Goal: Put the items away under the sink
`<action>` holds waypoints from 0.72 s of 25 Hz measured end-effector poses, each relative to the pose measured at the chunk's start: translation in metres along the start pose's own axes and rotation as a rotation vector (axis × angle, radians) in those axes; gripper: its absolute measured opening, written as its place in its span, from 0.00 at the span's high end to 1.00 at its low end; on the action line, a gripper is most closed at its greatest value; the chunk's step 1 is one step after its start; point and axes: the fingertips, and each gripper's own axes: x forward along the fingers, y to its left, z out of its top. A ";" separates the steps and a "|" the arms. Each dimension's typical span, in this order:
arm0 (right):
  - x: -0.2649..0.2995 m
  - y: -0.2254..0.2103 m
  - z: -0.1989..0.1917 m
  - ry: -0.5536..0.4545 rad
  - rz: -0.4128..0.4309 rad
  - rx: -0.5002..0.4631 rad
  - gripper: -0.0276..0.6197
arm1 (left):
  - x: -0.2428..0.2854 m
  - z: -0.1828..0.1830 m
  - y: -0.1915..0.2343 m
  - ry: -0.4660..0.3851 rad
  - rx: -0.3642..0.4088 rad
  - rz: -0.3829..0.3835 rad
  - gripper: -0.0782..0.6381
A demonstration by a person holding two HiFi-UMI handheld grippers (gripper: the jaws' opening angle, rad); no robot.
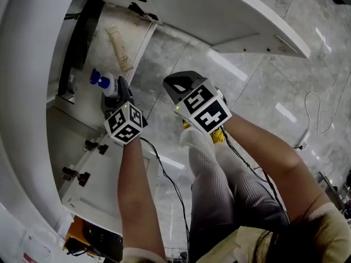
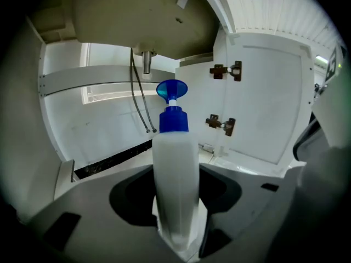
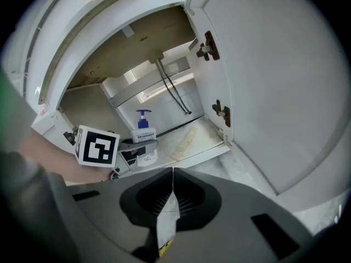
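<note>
Fingers (image 2: 82, 212) of the left gripper (image 1: 122, 96) are clamping a white pump bottle (image 2: 174, 179) at the mouth of the open sink cabinet (image 1: 101, 45), ten o'clock in the head view. Right gripper (image 3: 173, 186) fingers are pinching a thin yellow-marked packet (image 3: 164, 229), which is sitting at their six o'clock.

Two thin hoses (image 2: 140, 92) and a short drain pipe (image 2: 146, 62) hang from the underside of the sink basin (image 2: 131, 21), far back in the cabinet. The open right door (image 2: 269, 119) carries two dark metal hinges (image 2: 226, 70), one above the other. The left door (image 1: 98, 190) also stands open. The near floor (image 1: 258, 75) is glossy grey marble, with a white cable (image 1: 306, 119) lying on it at the right.
</note>
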 end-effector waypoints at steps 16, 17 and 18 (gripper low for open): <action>0.042 -0.010 -0.018 -0.013 0.040 0.016 0.92 | 0.056 -0.006 0.033 -0.073 -0.108 0.068 0.57; 0.043 -0.009 -0.019 -0.013 0.044 0.014 0.92 | 0.058 -0.006 0.034 -0.078 -0.115 0.073 0.57; 0.044 -0.009 -0.020 -0.014 0.046 0.012 0.92 | 0.060 -0.007 0.035 -0.080 -0.121 0.078 0.57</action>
